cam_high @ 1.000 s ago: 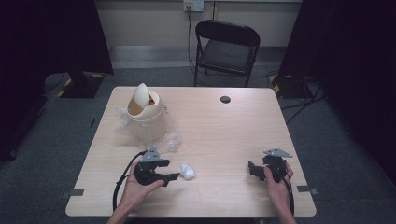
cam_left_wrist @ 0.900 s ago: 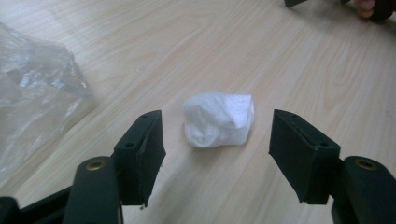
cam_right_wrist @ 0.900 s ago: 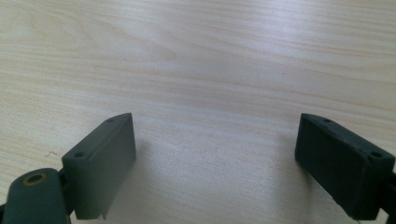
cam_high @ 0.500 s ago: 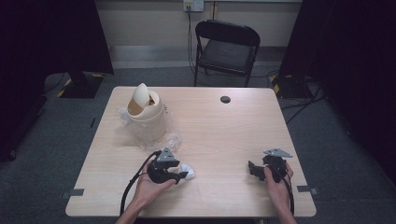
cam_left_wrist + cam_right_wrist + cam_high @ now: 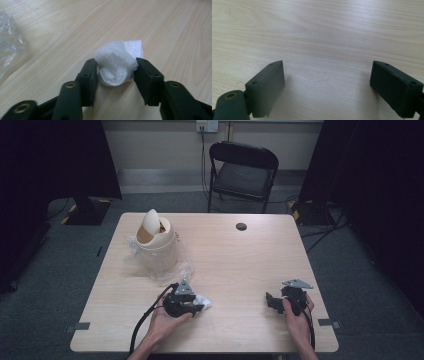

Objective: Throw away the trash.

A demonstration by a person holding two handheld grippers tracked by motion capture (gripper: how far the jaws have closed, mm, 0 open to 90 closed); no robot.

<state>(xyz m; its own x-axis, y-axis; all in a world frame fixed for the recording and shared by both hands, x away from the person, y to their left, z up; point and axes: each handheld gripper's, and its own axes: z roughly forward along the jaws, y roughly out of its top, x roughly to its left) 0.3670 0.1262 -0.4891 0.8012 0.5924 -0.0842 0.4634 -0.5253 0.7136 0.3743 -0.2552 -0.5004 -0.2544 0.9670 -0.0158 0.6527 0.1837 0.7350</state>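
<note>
A crumpled white tissue point(image 5: 116, 62) lies on the wooden table point(image 5: 250, 255) near its front edge, left of centre point(image 5: 204, 302). My left gripper point(image 5: 116, 72) sits low over the table point(image 5: 198, 306). Its jaws have just been closing, and both pads now touch the sides of the tissue. My right gripper point(image 5: 270, 301) rests at the front right. In the right gripper view its jaws point(image 5: 327, 80) stand wide open over bare wood, with nothing between them.
A small beige bin point(image 5: 155, 242) with a swing lid stands at the back left, with a clear plastic bag point(image 5: 175, 270) crumpled around its base. An edge of the plastic point(image 5: 7, 42) is near my left gripper. A small black disc point(image 5: 241, 226) lies at the back. A folding chair point(image 5: 242, 167) stands beyond the table.
My left gripper has moved right and down to the tissue, and its jaws have narrowed around it. The right gripper has stayed where it was.
</note>
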